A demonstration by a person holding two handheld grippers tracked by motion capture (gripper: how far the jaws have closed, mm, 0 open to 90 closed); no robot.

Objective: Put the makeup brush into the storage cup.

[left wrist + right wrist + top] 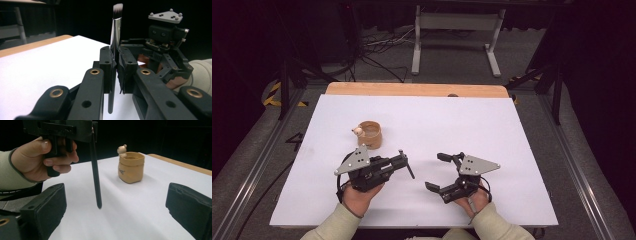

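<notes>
My left gripper [115,60] is shut on a makeup brush [115,30], held upright with its white-tipped bristles up and its black handle pointing down at the white sheet. From above, this left gripper [400,162] sits left of centre with the brush [407,164] across its tips. The right gripper [438,172] stands open a short way to the right, nothing between its pads. Along the right gripper [116,207], the brush handle [96,177] hangs ahead under the left gripper [60,130]. A tan cup [370,134] with a small bear on its rim stands behind.
The white sheet [462,120] covers a wooden table [412,89] whose far edge shows bare. The cup [131,167] is the sheet's one loose object. Cables and a white stand lie on the floor beyond the table.
</notes>
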